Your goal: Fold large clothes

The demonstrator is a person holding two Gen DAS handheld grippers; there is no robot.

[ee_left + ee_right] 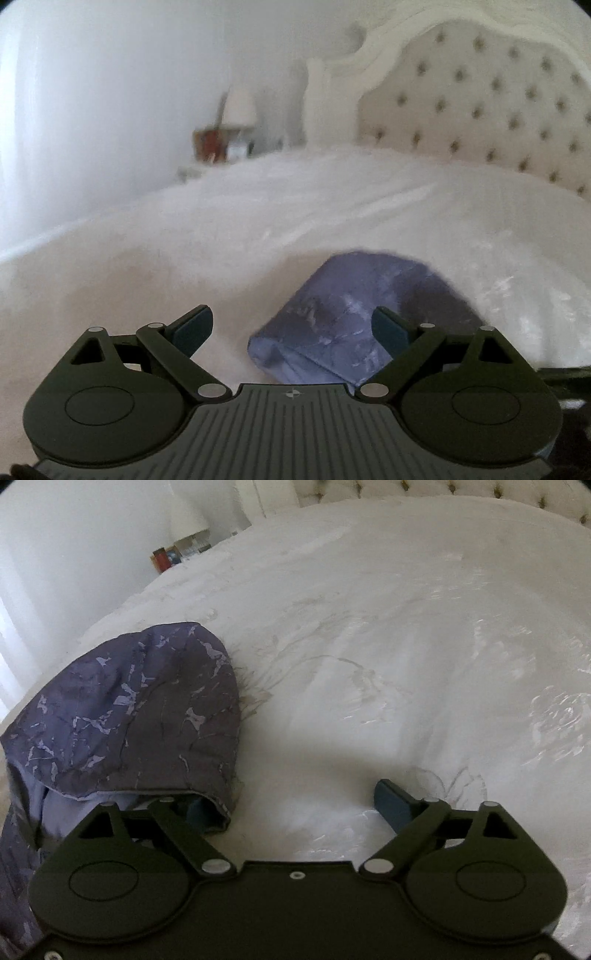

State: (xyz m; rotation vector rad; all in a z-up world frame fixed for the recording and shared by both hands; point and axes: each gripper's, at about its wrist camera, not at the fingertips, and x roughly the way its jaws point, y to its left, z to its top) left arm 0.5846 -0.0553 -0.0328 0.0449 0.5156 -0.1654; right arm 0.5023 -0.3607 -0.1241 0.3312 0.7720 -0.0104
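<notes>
With both my grippers spread wide and empty, the purple garment (343, 317) lying ahead of the left gripper (291, 328) and left of the right gripper (295, 805), I'd pinch both hem layers squarely before lifting.

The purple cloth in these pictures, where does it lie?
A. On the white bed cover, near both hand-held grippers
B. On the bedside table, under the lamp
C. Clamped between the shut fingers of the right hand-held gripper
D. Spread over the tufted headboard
A: the purple cloth lies bunched on the white bed cover, close to both open hand-held grippers.
</notes>
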